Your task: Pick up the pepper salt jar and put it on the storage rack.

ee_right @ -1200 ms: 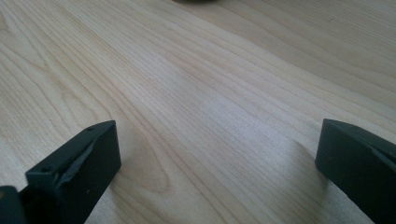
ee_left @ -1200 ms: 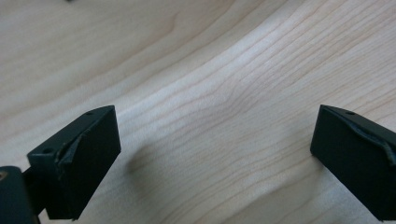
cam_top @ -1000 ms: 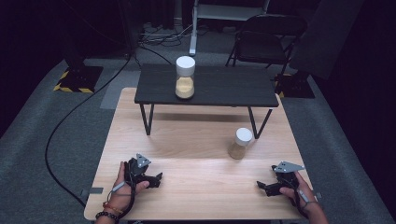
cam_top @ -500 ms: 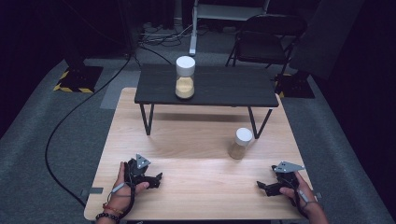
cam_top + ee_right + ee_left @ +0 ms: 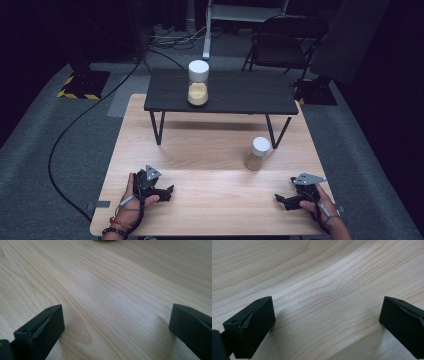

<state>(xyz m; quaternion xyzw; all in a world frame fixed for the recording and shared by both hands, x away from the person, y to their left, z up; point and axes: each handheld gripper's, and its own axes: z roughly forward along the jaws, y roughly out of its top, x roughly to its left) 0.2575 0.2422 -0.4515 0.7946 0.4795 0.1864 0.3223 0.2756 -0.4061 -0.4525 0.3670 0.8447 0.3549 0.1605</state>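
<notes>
Left gripper (image 5: 167, 190), right gripper (image 5: 281, 199): resting on wooden table (image 5: 210, 200), jaws spread wide, empty, likely idle. 2 jars: nearer jar (image 5: 258, 153) near right gripper; far jar (image 5: 198, 83) on black shelf (image 5: 250, 95).

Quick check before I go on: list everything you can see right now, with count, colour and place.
Jar: 1, clear with white lid and tan filling, on the wooden table, right of middle, nearest the right gripper.
Second jar: 1, same look, taller, on the black shelf, left of its middle.
Black shelf: 1, low, on thin legs, at the table's far edge.
Wooden table: 1, light wood.
Folding chair: 1, black, on the floor behind the shelf.
Cable: 1, black, across the grey floor at left.
Left gripper: 1, black, on the table near left; jaws wide apart, nothing between.
Right gripper: 1, black, near right; jaws wide apart, nothing between.
Hands: 2, one on each gripper.
</notes>
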